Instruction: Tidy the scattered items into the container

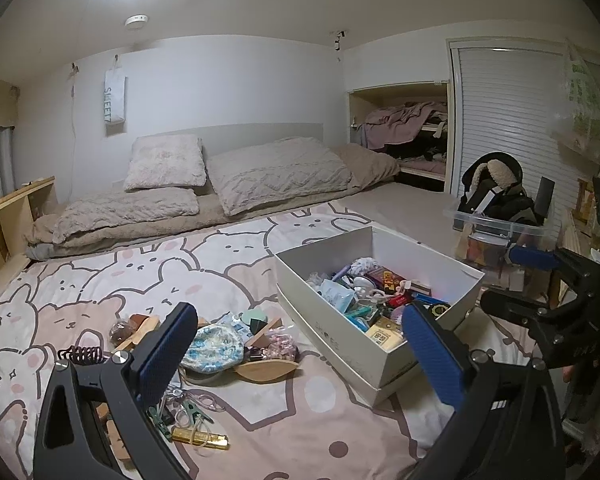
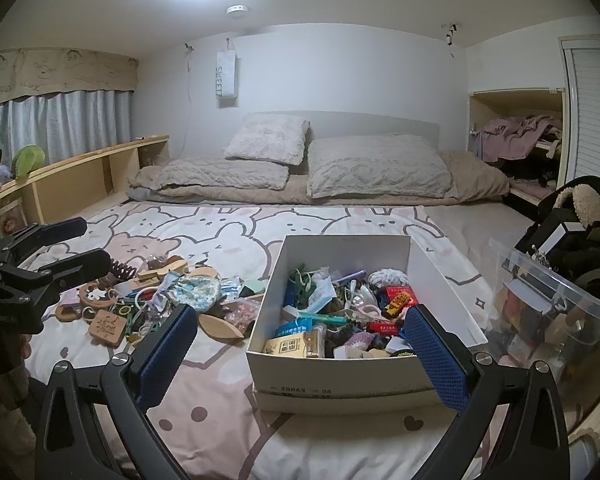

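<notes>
Left wrist view: both claws wide, empty. Left claw (image 1: 296, 356) should drop onto pile (image 1: 216, 344) beside box (image 1: 340, 336); right claw (image 2: 300, 356) waits.

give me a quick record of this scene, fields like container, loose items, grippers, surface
container: white shoe box, open, already holding many small items
loose items: pile on the bedspread left of the box, including a floral pouch, wooden pieces, a gold bar-shaped item
left gripper: open, empty, over the pile
right gripper: open, empty, over the box
surface: bunny-print bedspread
nearby: clear plastic bin right of the box
</notes>
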The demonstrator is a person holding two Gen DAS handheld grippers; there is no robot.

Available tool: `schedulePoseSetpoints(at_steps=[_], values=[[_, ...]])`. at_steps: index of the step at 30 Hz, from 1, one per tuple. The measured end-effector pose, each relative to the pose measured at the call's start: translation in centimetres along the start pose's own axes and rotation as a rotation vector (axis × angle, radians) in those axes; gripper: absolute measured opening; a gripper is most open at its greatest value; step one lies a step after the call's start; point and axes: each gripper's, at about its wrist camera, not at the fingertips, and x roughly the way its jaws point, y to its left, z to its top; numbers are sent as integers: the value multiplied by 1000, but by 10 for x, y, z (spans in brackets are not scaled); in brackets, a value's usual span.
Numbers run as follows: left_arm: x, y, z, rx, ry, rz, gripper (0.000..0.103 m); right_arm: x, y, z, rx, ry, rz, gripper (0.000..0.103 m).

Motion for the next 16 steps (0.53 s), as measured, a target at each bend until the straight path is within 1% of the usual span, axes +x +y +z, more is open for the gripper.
schedulePoseSetpoints(at_steps=[16], values=[[-1,6,-3,-31,-16,9,103,3,0,-4,7,11,-1,103]])
